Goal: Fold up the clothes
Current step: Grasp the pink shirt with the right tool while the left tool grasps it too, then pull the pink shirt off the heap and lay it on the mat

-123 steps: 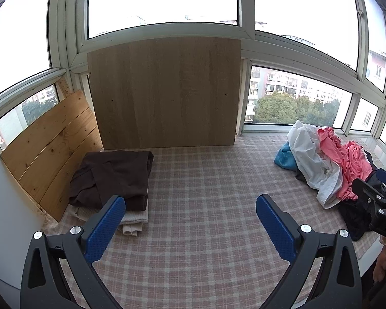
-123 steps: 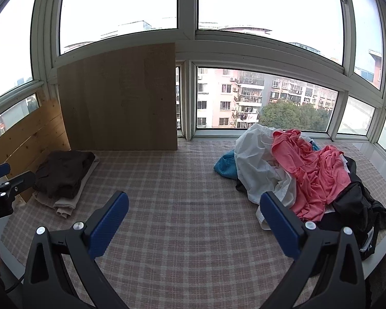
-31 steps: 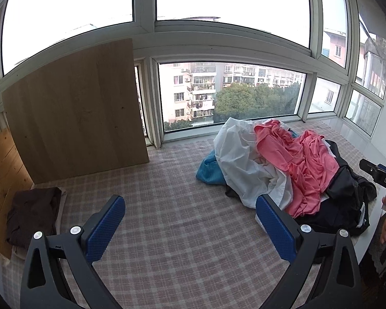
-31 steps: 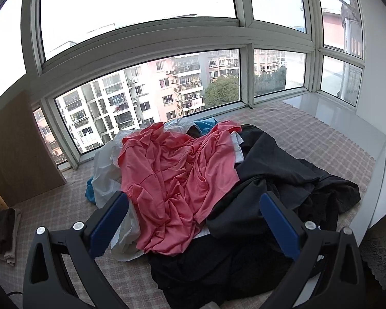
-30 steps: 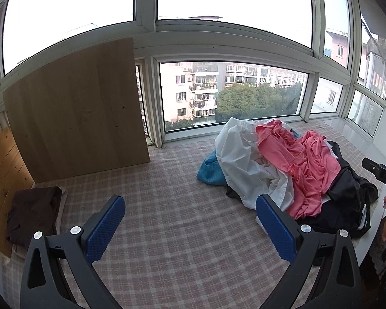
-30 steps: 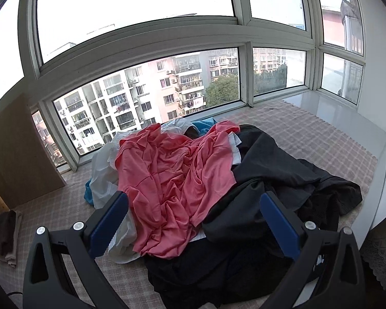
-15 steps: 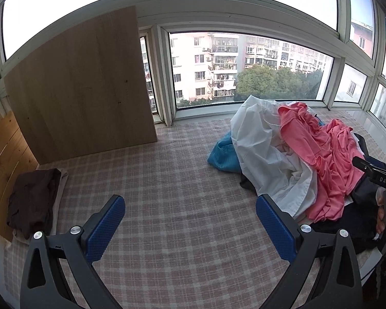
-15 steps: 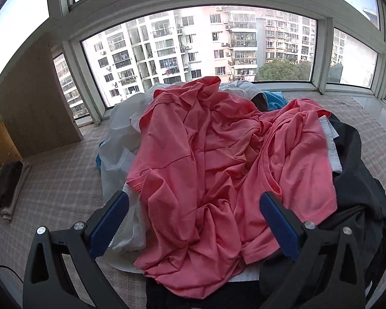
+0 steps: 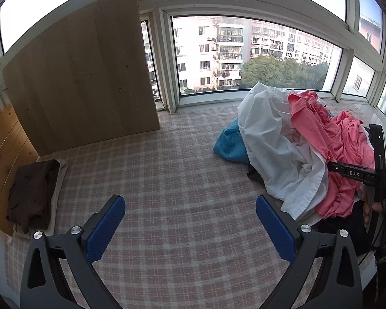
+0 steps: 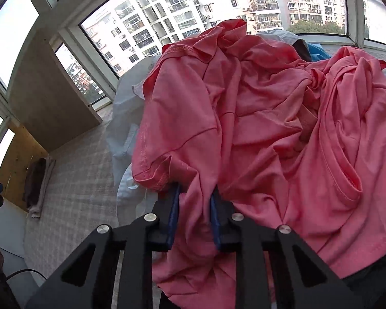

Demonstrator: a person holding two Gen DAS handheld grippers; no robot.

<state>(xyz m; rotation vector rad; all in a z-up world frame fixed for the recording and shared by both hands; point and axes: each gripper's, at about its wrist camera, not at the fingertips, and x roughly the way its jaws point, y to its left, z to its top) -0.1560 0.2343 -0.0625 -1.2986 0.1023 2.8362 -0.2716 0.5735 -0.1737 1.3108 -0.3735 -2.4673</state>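
**Right gripper closing on the coral shirt**

We see our right gripper [image 10: 194, 206] closing, its blue pads pinching a fold of the crumpled coral-pink cotton T-shirt [image 10: 265, 118]; the cloth bunches up between the two jaws and spills over them. That shirt lies on top of the loose heap of clothes at the right end of the pink-and-white checked cloth [image 9: 182, 180] that covers the window ledge. Under and beside it in the heap we make out a white crumpled garment [image 9: 272, 139], a teal-blue knitted piece [image 9: 229, 144] peeking out at the left, and dark black clothing [image 9: 339, 221] at the near edge.

Our left gripper [image 9: 190, 229] hangs released over the bare checked cloth, its blue pads wide apart with nothing between them.

No basket or bin shows; the sorted clothes simply sit on the cloth. At the far left end, well apart from the heap, a folded dark brown garment [image 9: 33, 188] rests on a folded beige one [image 9: 59, 177], beside slanted pine boards [image 9: 5, 144]. A pale wooden panel [image 9: 79, 72] leans upright against the windows behind them.
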